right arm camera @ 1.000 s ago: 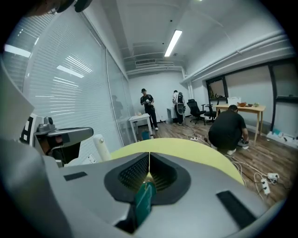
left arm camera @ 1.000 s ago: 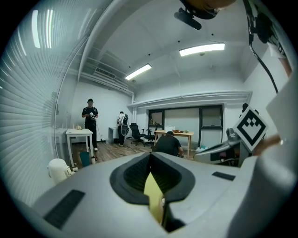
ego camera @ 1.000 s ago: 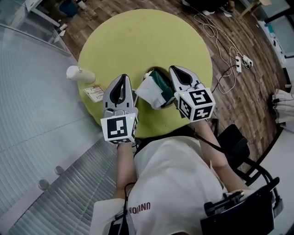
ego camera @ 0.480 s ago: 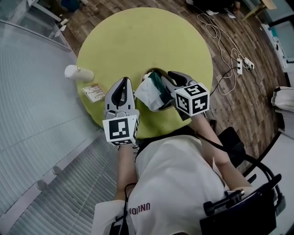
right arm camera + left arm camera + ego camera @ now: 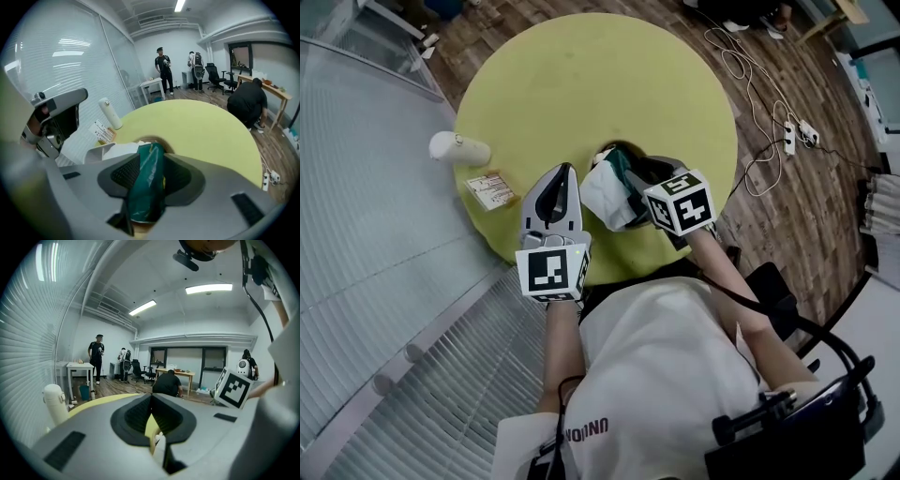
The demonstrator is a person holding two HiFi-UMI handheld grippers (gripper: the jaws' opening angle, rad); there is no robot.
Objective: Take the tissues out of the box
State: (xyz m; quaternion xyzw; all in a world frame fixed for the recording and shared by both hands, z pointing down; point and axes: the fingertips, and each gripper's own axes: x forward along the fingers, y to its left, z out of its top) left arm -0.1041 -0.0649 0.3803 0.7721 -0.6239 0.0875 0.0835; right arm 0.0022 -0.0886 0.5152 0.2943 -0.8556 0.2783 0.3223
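Observation:
A green plastic tissue pack (image 5: 623,167) lies near the front edge of the round yellow-green table (image 5: 581,84), with white tissue (image 5: 602,195) spilling out on its left side. My right gripper (image 5: 636,174) reaches into it from the right. In the right gripper view the green pack (image 5: 147,183) stands between the jaws, which are opening wide around it; the white tissue (image 5: 117,152) lies just left of them. My left gripper (image 5: 562,174) hovers over the table edge left of the tissue, its jaws together with only a thin slit and nothing held (image 5: 151,401).
A white bottle (image 5: 459,148) lies at the table's left edge, and a printed card (image 5: 490,190) lies beside it. Cables and a power strip (image 5: 787,127) run over the wooden floor to the right. A dark chair (image 5: 778,291) is behind me. People stand and crouch far across the room.
My right gripper has swung left onto the green pack and its jaws have spread around it. The left gripper has drifted slightly right and nearer.

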